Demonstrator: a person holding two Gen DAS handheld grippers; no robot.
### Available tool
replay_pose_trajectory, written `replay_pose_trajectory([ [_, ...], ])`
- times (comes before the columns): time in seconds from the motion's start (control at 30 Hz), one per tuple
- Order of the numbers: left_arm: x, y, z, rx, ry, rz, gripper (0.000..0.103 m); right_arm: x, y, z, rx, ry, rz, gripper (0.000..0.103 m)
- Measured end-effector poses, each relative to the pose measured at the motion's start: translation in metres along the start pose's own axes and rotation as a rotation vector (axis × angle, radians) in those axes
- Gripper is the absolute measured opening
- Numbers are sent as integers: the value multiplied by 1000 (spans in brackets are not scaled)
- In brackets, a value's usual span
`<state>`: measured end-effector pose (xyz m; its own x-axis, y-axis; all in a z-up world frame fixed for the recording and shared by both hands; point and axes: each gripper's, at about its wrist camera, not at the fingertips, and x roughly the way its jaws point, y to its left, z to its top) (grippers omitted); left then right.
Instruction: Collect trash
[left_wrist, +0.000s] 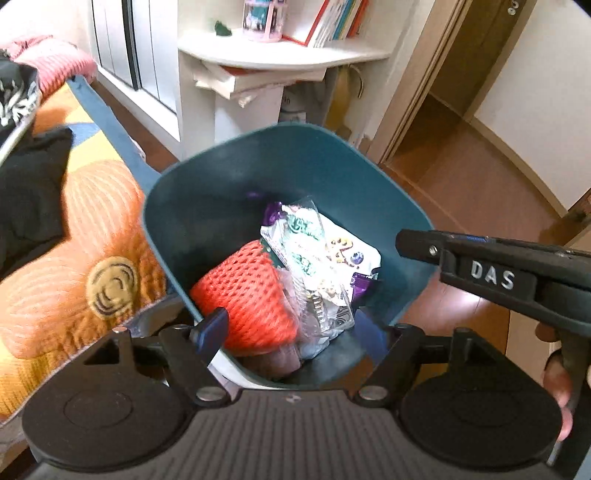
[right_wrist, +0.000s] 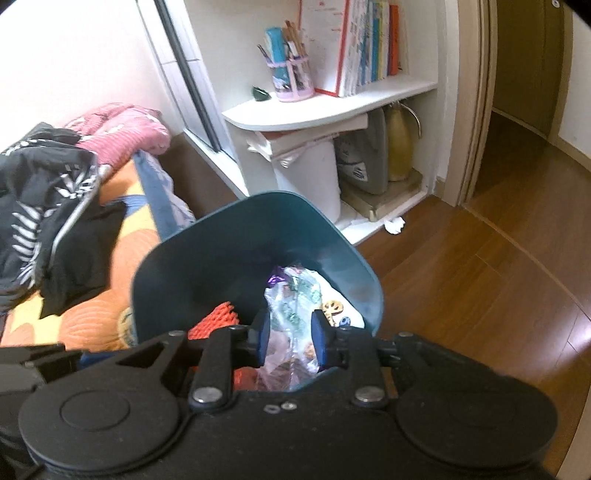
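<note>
The teal bin (right_wrist: 255, 236) stands on the wood floor (right_wrist: 480, 295) beside the bed (left_wrist: 74, 229), already holding an orange mesh net (left_wrist: 247, 295) and crinkled wrappers (left_wrist: 314, 251). The right gripper (right_wrist: 288, 341) hangs over the mouth, its 2 fingers parted around a clear wrapper without clearly pinching it. The left gripper (left_wrist: 295, 328) is spread wide over the rim. Best release low inside, so nothing snags.

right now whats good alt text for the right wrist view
The right gripper, jaws open, hovers over a teal trash bin holding snack wrappers and red mesh netting. Beside it are a cluttered bed, a white bookshelf and wood floor.
</note>
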<state>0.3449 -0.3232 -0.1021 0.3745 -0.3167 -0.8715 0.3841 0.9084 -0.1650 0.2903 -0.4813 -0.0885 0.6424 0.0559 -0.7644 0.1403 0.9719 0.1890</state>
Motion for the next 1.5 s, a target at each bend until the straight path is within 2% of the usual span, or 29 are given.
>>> replay_pose_trajectory([
  [0.4,-91,14,-29,-31,-132,-9,75,-86,25,-23,-61,-103,105,34],
  [0.73,-166,11,-58,3,-267,-23,75,-148,44,-46,-85,-191,162,37],
  [0.83,-186,12,-68,6,-308,-15,83,-166,48,-54,-104,-212,174,43],
  [0.97,-210,14,-81,1,-354,-22,84,-186,57,-65,-128,-249,179,48],
  [1.3,-245,21,-107,-41,-453,7,90,-215,79,-86,-219,-334,182,50],
  [1.5,-249,20,-117,-39,-462,5,91,-219,78,-94,-207,-350,186,50],
])
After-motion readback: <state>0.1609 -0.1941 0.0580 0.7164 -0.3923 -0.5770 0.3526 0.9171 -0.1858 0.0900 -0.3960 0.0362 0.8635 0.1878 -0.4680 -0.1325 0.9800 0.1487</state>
